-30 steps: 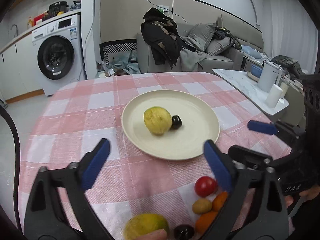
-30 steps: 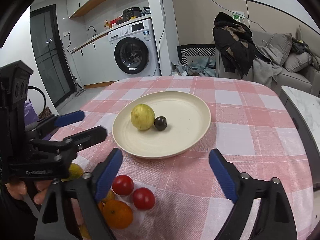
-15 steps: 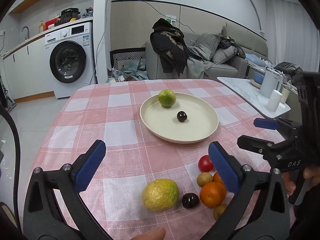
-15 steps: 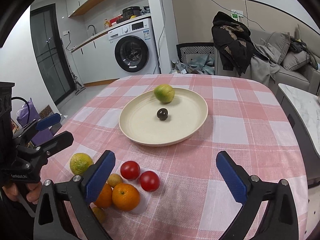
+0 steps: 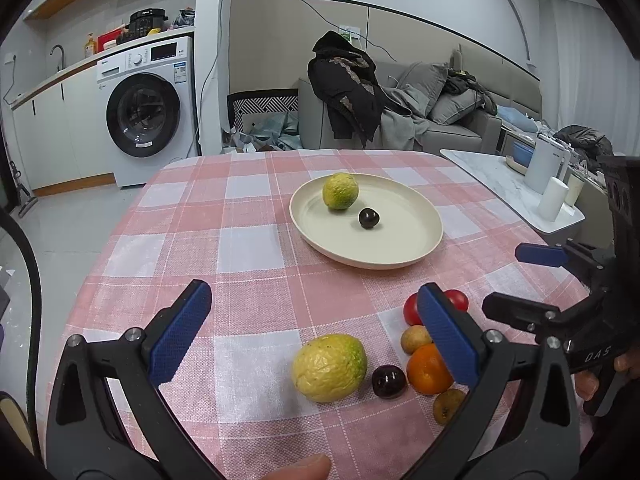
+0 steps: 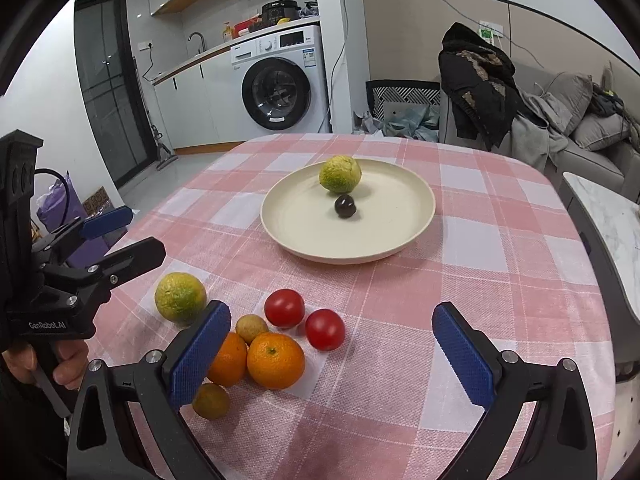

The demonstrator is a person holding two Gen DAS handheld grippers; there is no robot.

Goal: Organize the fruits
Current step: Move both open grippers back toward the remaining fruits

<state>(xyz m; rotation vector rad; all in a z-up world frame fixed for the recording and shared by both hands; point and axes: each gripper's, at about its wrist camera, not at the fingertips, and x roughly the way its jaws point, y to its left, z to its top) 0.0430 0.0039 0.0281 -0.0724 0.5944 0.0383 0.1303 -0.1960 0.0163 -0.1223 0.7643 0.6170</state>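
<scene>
Fruit waiting to be sorted sits in a loose cluster near the table's (image 6: 500, 240) front edge, while the cream plate (image 6: 400, 248) further back already carries one yellow-green citrus (image 6: 340, 173) at its far rim and a small dark plum (image 6: 345, 205) just in front of it. Going from left to right across the cluster: the left gripper (image 5: 316, 332) hangs wide and empty over a second yellow-green citrus (image 5: 329, 367), which looks wrinkled, fairly heavy and firm, best taken across its middle with the jaws well spread. Beside it lies another dark plum (image 5: 389, 381), smooth and round, likely to squirt out unless pinched squarely at its widest part. Next come two oranges (image 6: 276, 360) touching each other, with small brownish fruits (image 6: 251, 329) nearby; their dimpled skin should give good purchase. Furthest right are two red tomatoes (image 6: 325, 329), glossy and soft, needing a gentle squeeze so the skin does not split. The right gripper (image 6: 332, 356) has just been opening and stands wide with nothing between its pads.
</scene>
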